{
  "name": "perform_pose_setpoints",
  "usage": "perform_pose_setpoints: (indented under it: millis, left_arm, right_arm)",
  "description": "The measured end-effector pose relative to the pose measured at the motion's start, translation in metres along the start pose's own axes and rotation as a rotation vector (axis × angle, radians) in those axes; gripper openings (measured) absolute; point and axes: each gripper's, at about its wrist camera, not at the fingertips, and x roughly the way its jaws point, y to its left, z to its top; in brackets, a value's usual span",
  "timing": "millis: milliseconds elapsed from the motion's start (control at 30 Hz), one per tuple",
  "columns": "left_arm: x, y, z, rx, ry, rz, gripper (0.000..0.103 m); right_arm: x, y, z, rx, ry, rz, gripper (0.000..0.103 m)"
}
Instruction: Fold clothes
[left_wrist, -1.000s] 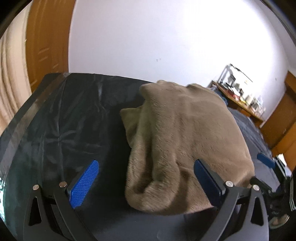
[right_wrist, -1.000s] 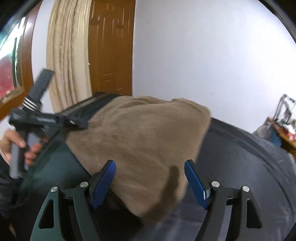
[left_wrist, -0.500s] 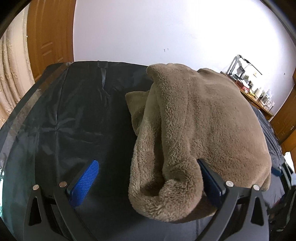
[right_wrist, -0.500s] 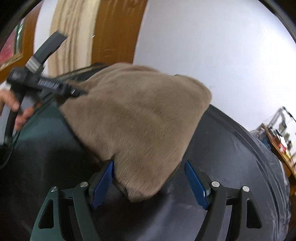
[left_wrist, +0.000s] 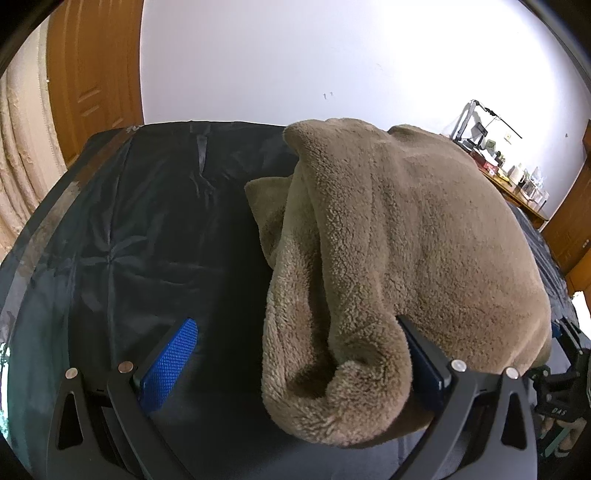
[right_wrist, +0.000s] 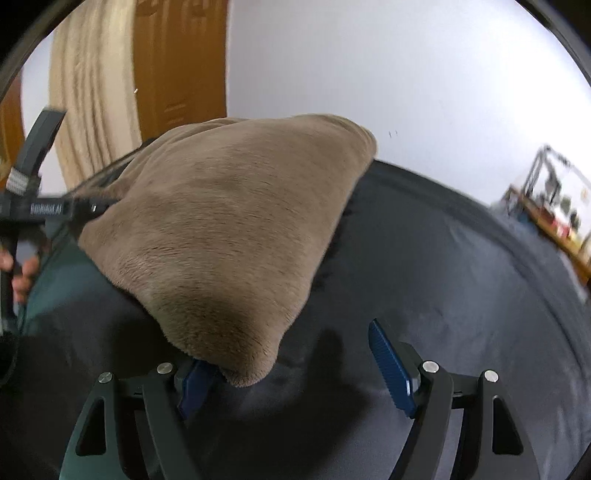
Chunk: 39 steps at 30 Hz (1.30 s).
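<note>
The brown fleece (left_wrist: 406, 240) has drawn nearer, draping over both open claws (left_wrist: 295, 365) (right_wrist: 291, 365) on the dark sheet (left_wrist: 147, 221).

fleece garment (left_wrist: 406, 236) nearer both cameras, now draping each hand-held gripper's inner finger

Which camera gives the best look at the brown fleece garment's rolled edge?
The left wrist view: the brown fleece garment is sharp there, its rolled edge and layers showing. The right wrist view shows only its smooth, motion-blurred top.

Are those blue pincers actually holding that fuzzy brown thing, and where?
Neither is clamped. The brown fleece garment drapes over one finger of each open gripper: the left gripper at its rolled edge, the right gripper at a corner.
</note>
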Motion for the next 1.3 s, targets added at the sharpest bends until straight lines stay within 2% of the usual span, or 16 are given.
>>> perform_pose_setpoints:
  millis: [133,233,400,500,567,633,767,900,1067,1300]
  left_arm:
    - [0.001,0.0,0.0,-0.008,0.004,-0.006,0.103]
    - [0.001,-0.002,-0.001,-0.003,0.001,0.003,0.103]
    - [-0.001,-0.004,-0.001,0.001,-0.001,0.012,0.103]
    - [-0.001,-0.005,0.0,0.006,-0.004,0.017,0.103]
    - [0.0,-0.004,0.001,0.006,-0.004,0.017,0.103]
    - [0.0,-0.004,0.001,0.006,-0.003,0.015,0.103]
    - [0.001,-0.004,0.002,0.004,0.001,0.008,0.103]
    - [0.003,-0.005,0.002,0.009,0.003,0.009,0.103]
    - [0.005,-0.003,0.002,-0.001,0.01,-0.014,0.103]
    - [0.006,0.01,0.004,-0.06,0.025,-0.092,0.103]
  right_arm:
    - [0.001,0.008,0.0,-0.024,0.022,-0.003,0.079]
    - [-0.015,0.015,-0.002,-0.081,-0.004,-0.004,0.079]
    - [-0.044,0.026,0.007,-0.093,-0.112,0.061,0.079]
    - [-0.056,0.036,0.016,-0.107,-0.186,0.072,0.08]
    - [-0.048,0.045,0.027,-0.143,-0.197,0.056,0.081]
    - [-0.035,0.054,0.036,-0.187,-0.185,0.026,0.081]
    - [-0.008,0.053,0.03,-0.217,-0.099,-0.021,0.081]
    - [0.001,0.044,0.027,-0.181,-0.074,-0.002,0.083]
    - [0.008,0.038,0.026,-0.144,-0.053,0.022,0.094]
    - [0.018,0.03,0.025,-0.092,-0.025,0.055,0.094]
